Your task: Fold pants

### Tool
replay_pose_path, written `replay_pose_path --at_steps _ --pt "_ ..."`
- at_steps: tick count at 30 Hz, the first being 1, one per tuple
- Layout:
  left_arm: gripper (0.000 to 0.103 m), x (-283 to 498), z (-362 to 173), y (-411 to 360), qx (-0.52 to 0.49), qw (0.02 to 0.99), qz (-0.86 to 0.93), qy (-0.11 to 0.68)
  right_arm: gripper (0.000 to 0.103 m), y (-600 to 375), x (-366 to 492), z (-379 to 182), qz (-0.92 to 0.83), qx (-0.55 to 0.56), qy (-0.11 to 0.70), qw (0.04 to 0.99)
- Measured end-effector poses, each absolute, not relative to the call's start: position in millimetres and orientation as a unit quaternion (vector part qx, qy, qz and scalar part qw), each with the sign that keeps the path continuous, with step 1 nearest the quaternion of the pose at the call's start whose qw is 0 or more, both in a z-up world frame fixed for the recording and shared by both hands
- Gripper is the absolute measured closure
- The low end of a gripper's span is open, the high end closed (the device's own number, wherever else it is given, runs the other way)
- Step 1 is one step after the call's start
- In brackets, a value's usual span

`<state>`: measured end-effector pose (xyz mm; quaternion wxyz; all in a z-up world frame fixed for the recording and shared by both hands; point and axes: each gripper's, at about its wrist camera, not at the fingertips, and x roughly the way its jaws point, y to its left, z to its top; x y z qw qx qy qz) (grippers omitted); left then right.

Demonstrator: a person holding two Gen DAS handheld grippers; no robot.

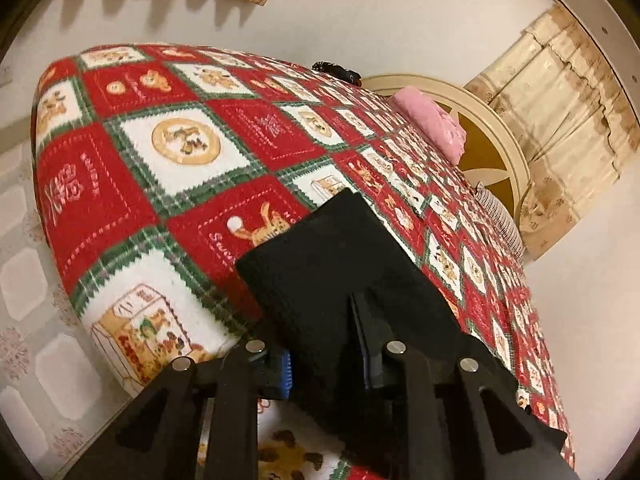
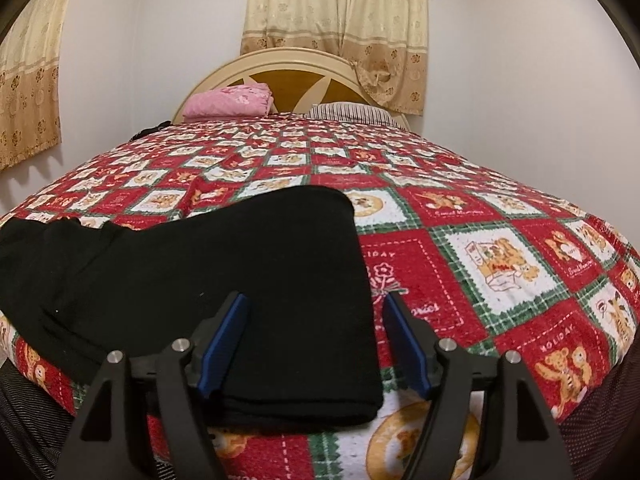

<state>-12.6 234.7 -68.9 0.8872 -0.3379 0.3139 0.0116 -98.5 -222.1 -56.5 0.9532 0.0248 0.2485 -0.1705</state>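
Note:
Black pants [image 2: 200, 260] lie folded on a bed with a red, white and green patchwork blanket [image 2: 480, 260], near its front edge. My right gripper [image 2: 315, 298] is open, its blue pads [image 2: 224, 344] straddling the right end of the fold without pressing it. In the left wrist view the pants [image 1: 332, 240] stretch away over the blanket [image 1: 180, 140]. My left gripper [image 1: 324, 332] is shut on the near end of the cloth, which bunches between the jaws and hides most of the left finger.
At the head of the bed are a cream headboard [image 2: 296, 80], a pink pillow [image 2: 230, 104] and a striped pillow [image 2: 352, 112]. A small dark object [image 2: 148, 130] lies at the bed's far left edge. Beige curtains [image 2: 336, 20] hang behind. Tiled floor [image 1: 24, 280] borders the bed.

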Motion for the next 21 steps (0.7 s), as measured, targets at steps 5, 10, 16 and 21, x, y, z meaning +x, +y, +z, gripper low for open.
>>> replay_pose_path --at_steps 5,10,16,21 --pt "0.079 -17 -61 227 -0.315 0.896 0.022 0.311 0.029 -222 -98 -57 -0.171 0.019 0.250 0.953" --pt "0.079 -11 -63 226 -0.284 0.905 0.019 0.317 0.030 -214 -108 -34 -0.189 0.004 0.221 0.957" --pt "0.078 -10 -64 228 -0.298 0.900 0.019 0.316 0.092 -154 -89 -2 -0.066 -0.026 0.221 0.973" --pt "0.075 -7 -64 233 -0.320 0.891 0.013 0.323 0.092 -110 -39 -28 0.029 0.025 0.272 0.961"
